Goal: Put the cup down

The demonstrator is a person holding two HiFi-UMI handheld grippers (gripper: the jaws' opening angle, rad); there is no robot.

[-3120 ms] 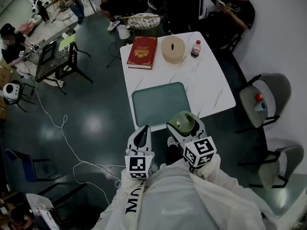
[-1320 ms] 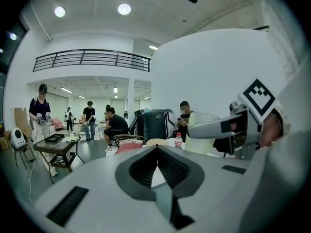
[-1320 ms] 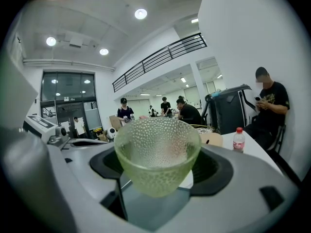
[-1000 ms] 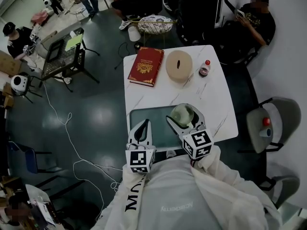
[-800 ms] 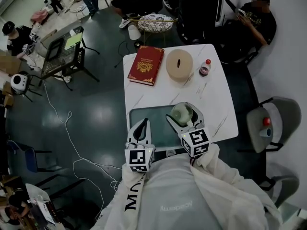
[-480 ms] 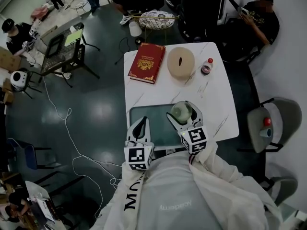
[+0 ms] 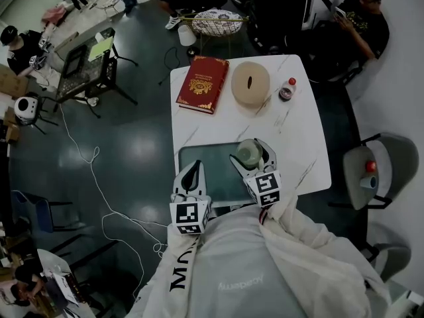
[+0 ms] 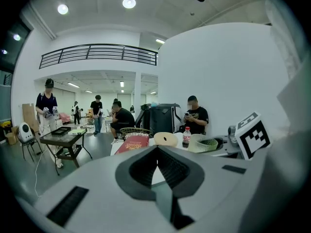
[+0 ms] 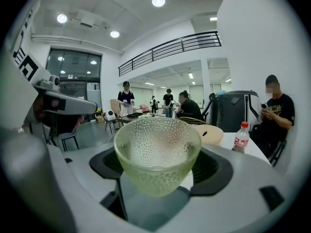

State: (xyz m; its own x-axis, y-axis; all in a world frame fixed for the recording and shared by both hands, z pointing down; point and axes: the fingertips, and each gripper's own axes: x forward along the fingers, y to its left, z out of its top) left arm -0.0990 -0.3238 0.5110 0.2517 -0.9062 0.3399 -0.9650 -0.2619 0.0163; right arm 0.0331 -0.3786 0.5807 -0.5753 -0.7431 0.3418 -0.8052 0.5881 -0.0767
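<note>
My right gripper (image 7: pixel 250 155) is shut on a pale green dimpled glass cup (image 7: pixel 249 153), held upright above the right part of the teal tray (image 7: pixel 207 166) on the white table (image 7: pixel 297 142). In the right gripper view the cup (image 9: pixel 157 154) fills the space between the jaws. My left gripper (image 7: pixel 191 177) hovers over the tray's near left edge, shut with nothing in it; in the left gripper view its jaws meet in front of the table.
At the table's far end lie a red book (image 7: pixel 202 83), a round tan box (image 7: pixel 250 83) and a small red-capped bottle (image 7: pixel 287 89). Chairs (image 7: pixel 371 165) stand to the right. People sit and stand around the room; cables cross the floor on the left.
The right gripper with the cup has moved forward from the table's near edge to over the tray. The left gripper stays near the tray's near left edge.
</note>
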